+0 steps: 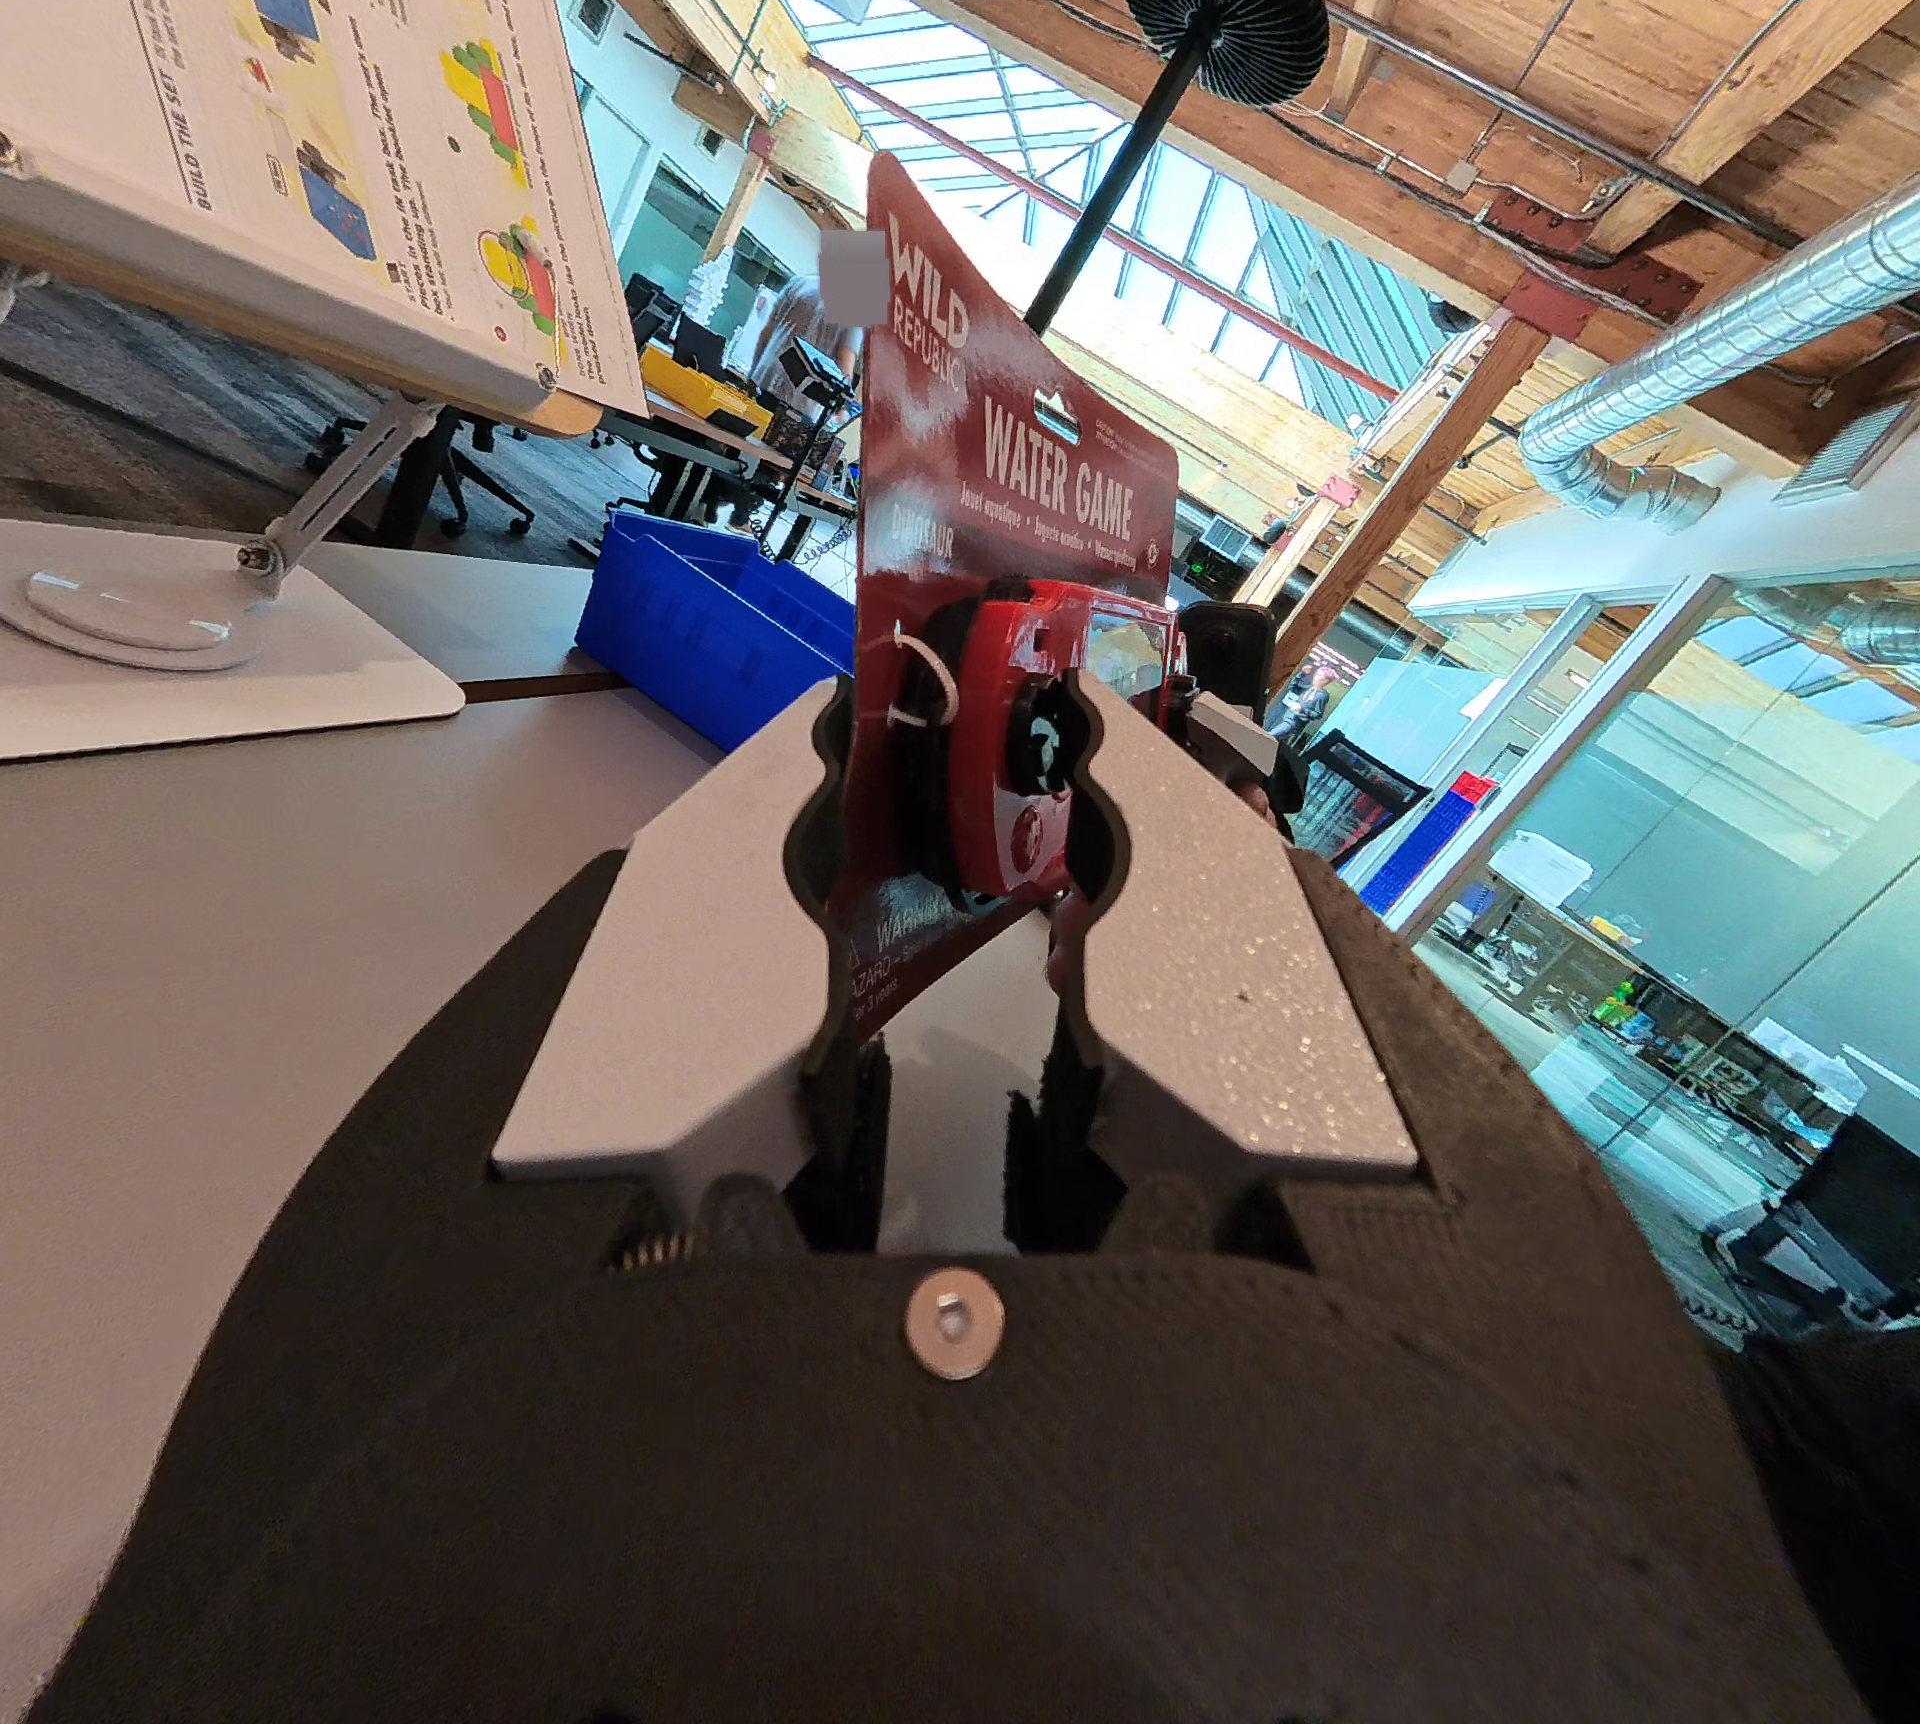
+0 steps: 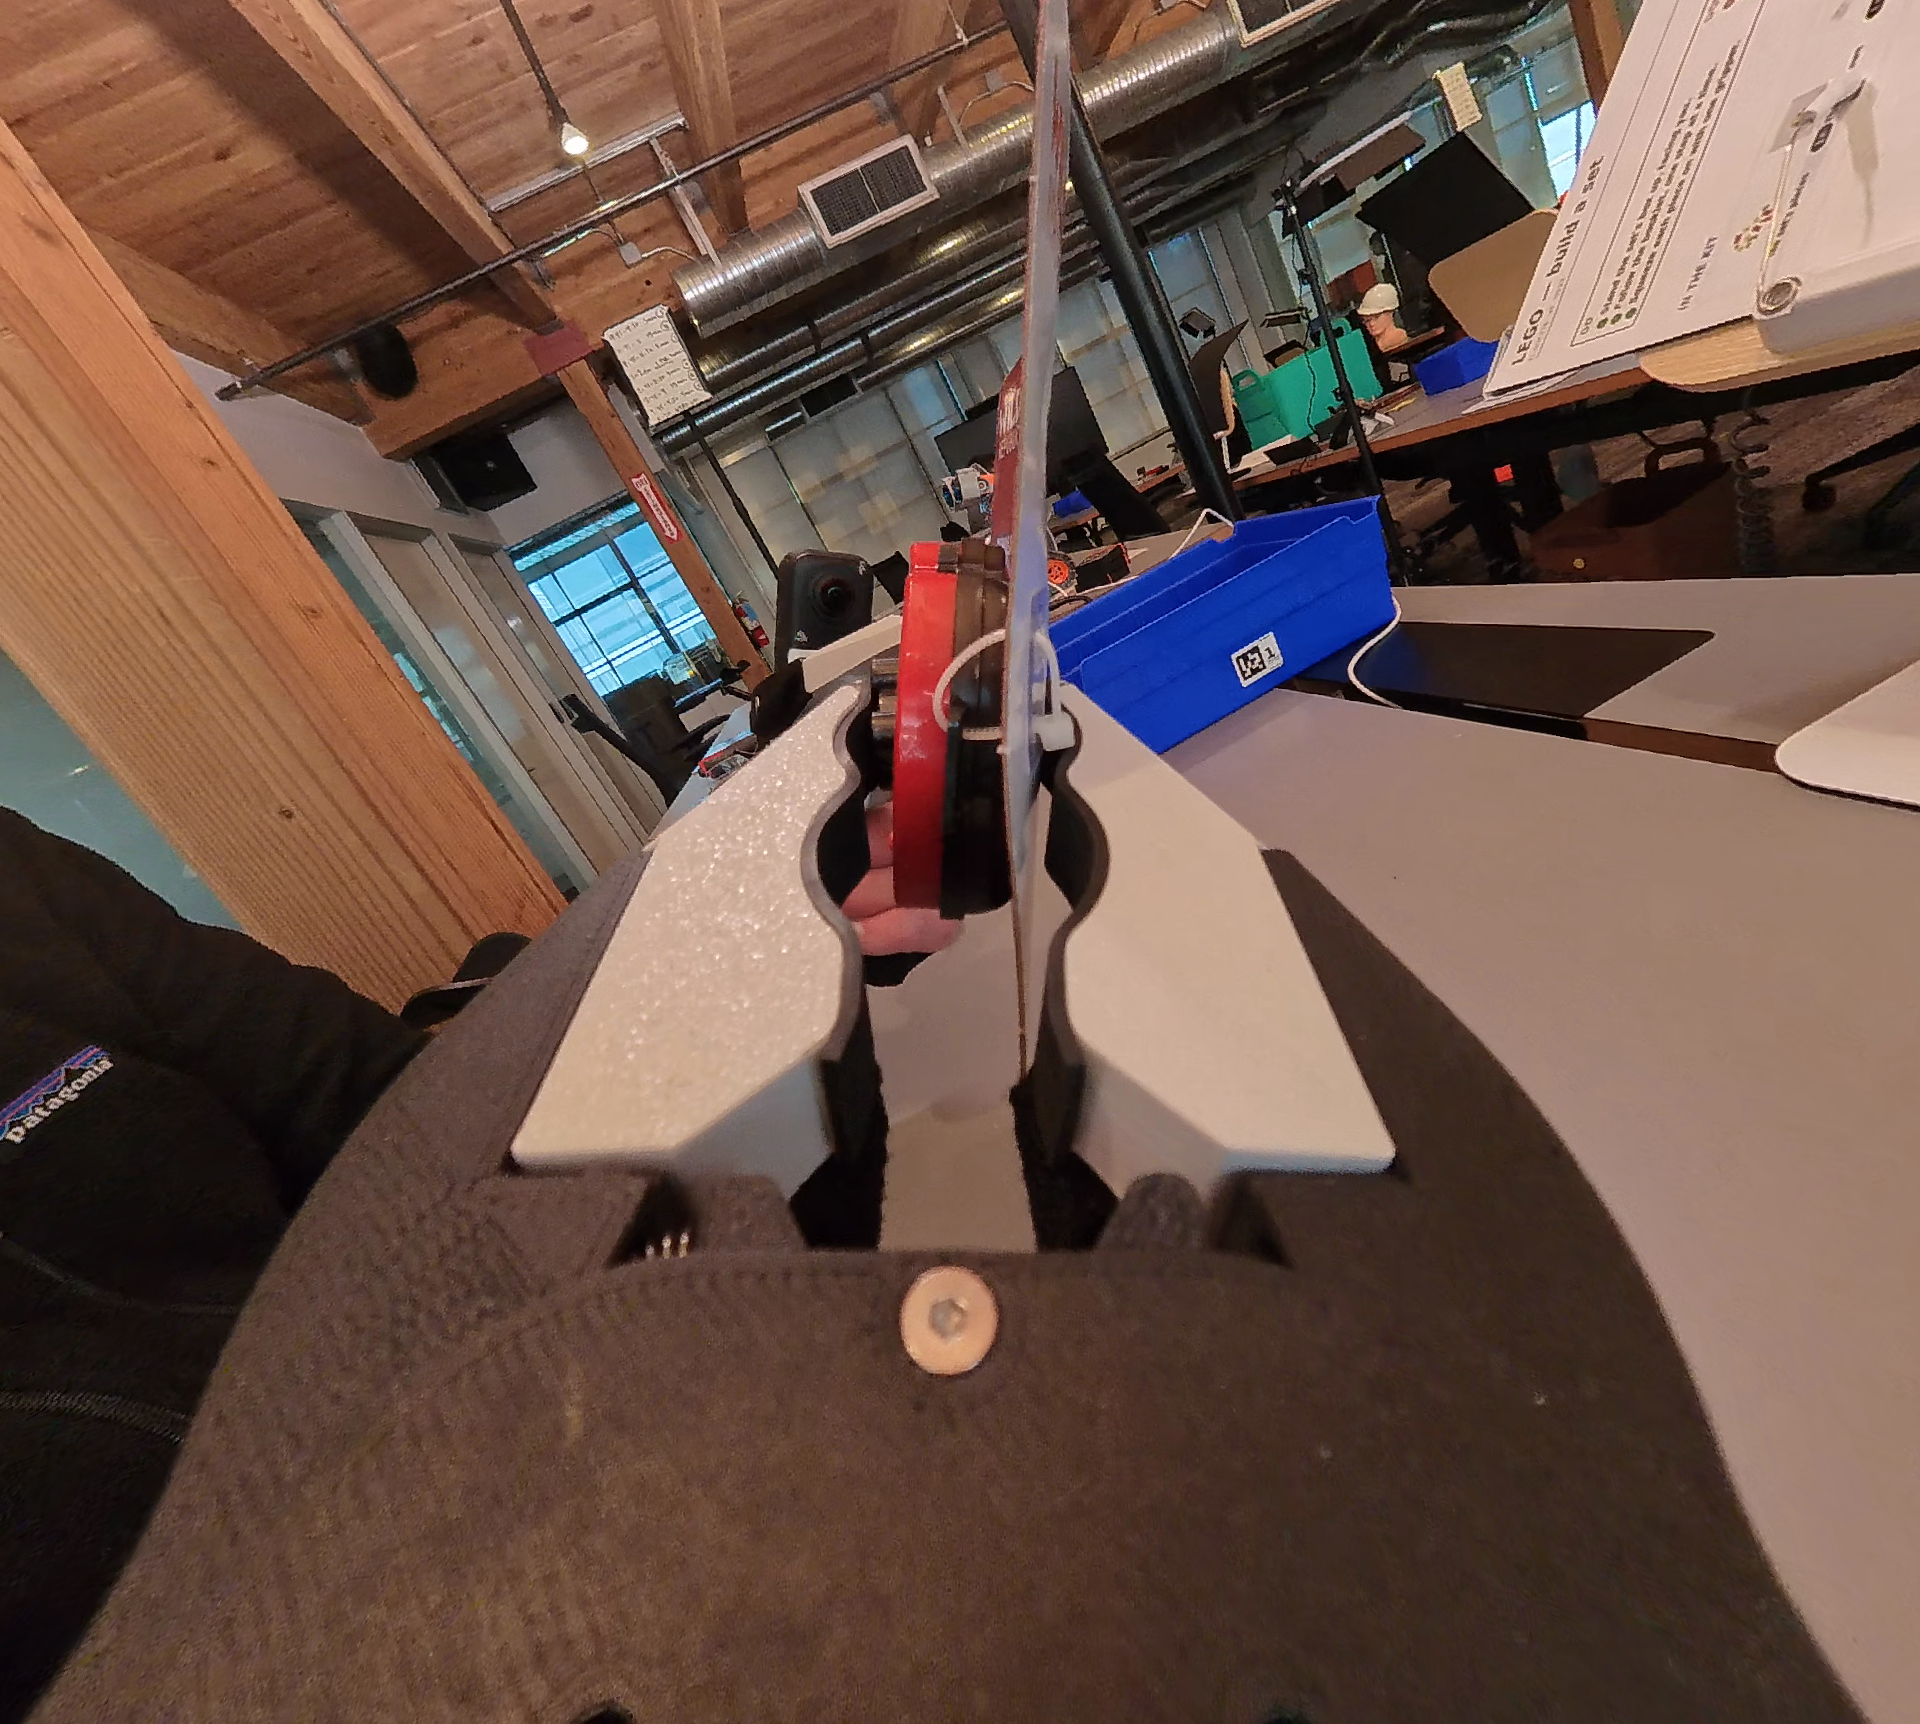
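- Left wrist view shows you the grey table [image 1: 260, 843] as the widest thing. It runs under both grippers and carries everything else near you.
- On the table's far left stands an instruction board [image 1: 312, 64] with printed sheets. It leans on a white stand [image 1: 156, 635] with a flat base.
- Behind the grippers sits a blue plastic bin [image 1: 707, 625], near the seam between two table tops and well apart from what you hold.
- Between both grippers you have a red backing card [image 1: 997, 469], upright and off the table, with its lower corner hanging in the air.
- A red handheld toy [image 1: 1023, 739] is fixed low on the front of this card.
- Your left gripper [image 1: 956, 739] is closed on this package. One finger presses the back of the card and the other presses the black knob of the toy.
- Your right gripper [image 2: 961, 739] meets the same package from the opposite side, where you see the card edge-on. The card lies against one finger, and the toy reaches the tip of the other finger. It looks clamped, though lower down a gap shows beside the toy.
- In the left wrist view, the right gripper appears just behind the toy.
- Smallest is a white zip tie [image 2: 977, 666], which loops around the toy and through the card, and its head touches the tip of the right gripper's finger.
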Available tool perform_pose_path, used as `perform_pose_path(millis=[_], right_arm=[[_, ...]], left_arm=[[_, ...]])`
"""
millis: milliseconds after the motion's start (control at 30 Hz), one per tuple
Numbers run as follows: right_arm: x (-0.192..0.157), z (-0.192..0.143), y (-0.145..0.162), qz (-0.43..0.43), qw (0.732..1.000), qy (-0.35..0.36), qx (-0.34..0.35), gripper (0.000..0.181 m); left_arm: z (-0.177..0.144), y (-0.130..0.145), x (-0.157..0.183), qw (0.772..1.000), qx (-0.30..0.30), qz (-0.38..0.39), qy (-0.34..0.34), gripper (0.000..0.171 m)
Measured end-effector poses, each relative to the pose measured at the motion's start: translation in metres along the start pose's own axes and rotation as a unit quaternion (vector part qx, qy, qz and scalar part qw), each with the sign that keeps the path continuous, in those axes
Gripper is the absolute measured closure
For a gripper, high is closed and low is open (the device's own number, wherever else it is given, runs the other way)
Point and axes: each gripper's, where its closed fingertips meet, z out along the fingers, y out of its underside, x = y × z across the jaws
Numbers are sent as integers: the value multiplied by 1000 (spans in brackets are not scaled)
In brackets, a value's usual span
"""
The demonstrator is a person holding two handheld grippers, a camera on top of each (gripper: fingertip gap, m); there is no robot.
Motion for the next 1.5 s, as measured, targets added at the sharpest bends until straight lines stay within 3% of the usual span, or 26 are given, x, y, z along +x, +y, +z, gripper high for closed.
perform_pose_path(millis=[400,567,833,1500], right_arm=[[-2,-1,0,-11,1000,0,-7,157],[-10,0,2,13,999,-33,-7,153],[-10,-8,-6,48,997,-39,47,153],[-13,-18,-9,33,997,-27,65,158]], left_arm=[[0,-2,4,1000,3,4,3,135],[-1,-6,5,1000,4,17,3,136],[-3,-8,5,1000,8,22,10,136],[2,-6,15,999,14,40,13,136]])
